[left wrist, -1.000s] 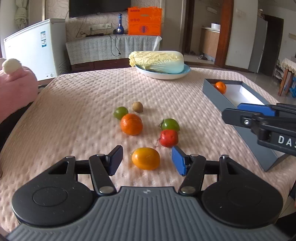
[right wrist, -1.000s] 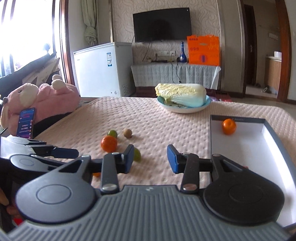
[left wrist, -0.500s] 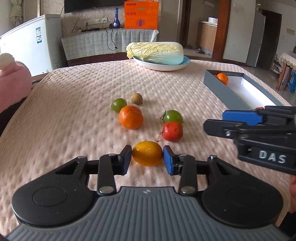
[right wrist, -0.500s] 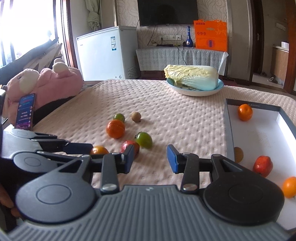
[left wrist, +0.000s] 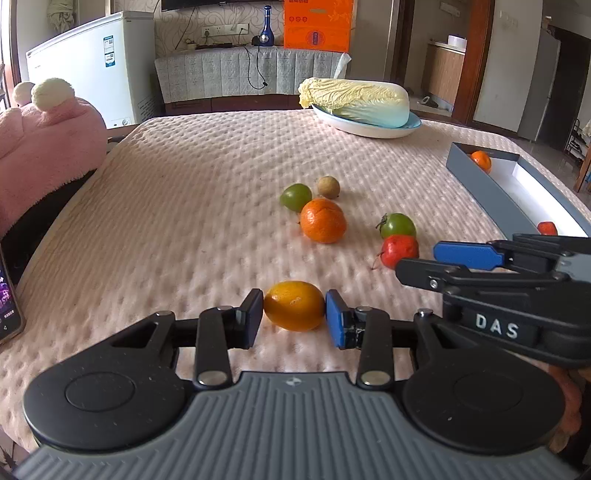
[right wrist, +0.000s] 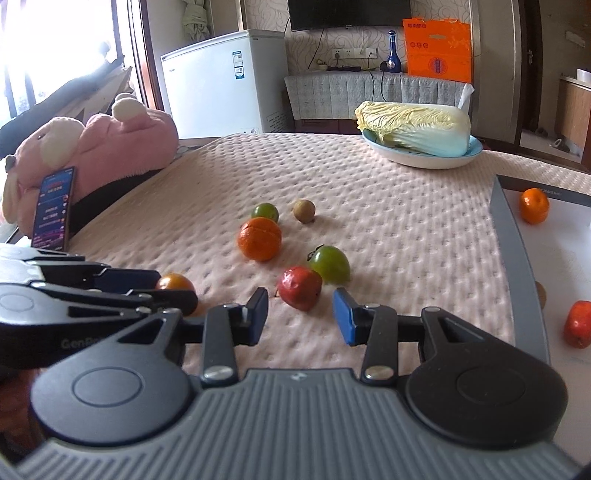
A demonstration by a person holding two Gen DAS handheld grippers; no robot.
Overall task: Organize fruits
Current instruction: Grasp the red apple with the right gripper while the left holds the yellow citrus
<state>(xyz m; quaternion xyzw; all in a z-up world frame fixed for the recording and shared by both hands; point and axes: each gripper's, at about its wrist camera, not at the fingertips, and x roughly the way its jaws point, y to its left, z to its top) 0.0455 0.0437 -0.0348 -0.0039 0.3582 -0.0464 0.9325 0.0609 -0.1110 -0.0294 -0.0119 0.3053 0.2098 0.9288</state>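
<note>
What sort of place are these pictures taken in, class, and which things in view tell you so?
Most likely a living or dining room in a home. A wall-mounted television hangs above a cloth-covered sideboard, a white chest freezer stands by the wall, and a pink plush toy lies beside the padded table.

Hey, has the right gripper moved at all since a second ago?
Yes. In the right wrist view the right gripper has come forward and down toward the red fruit, which now sits just ahead of its open jaws; the cabbage plate looks nearer.
</note>
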